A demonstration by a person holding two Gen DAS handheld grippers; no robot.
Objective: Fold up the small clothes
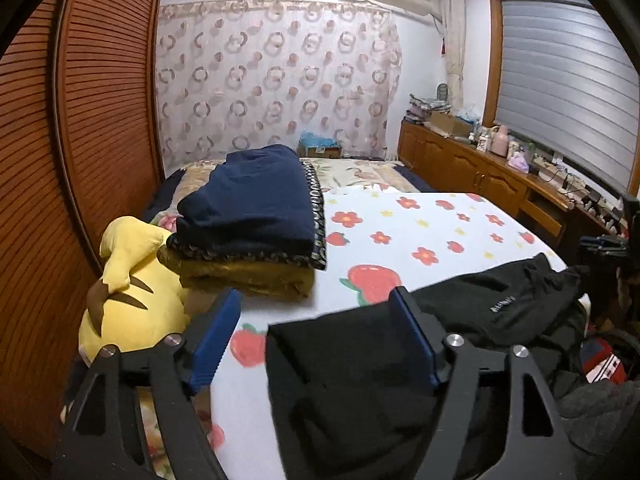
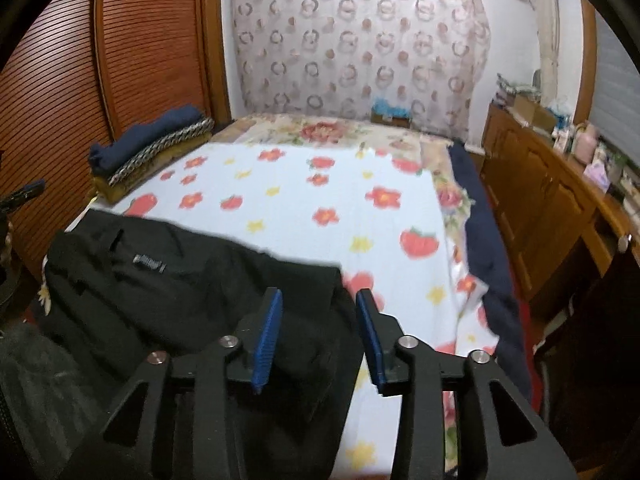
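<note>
Left hand-held gripper (image 1: 316, 332) spread, black garment (image 1: 360, 380) partly hidden

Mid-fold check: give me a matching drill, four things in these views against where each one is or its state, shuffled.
1. black garment
2. yellow plush toy
3. folded stack
4. left gripper

A. open, over the garment's edge
B. beside the louvred wardrobe, touching the stack
C. spread on the bed's near end
D. navy on top, mustard below

Pairs: 1-C, 2-B, 3-D, 4-A
</note>
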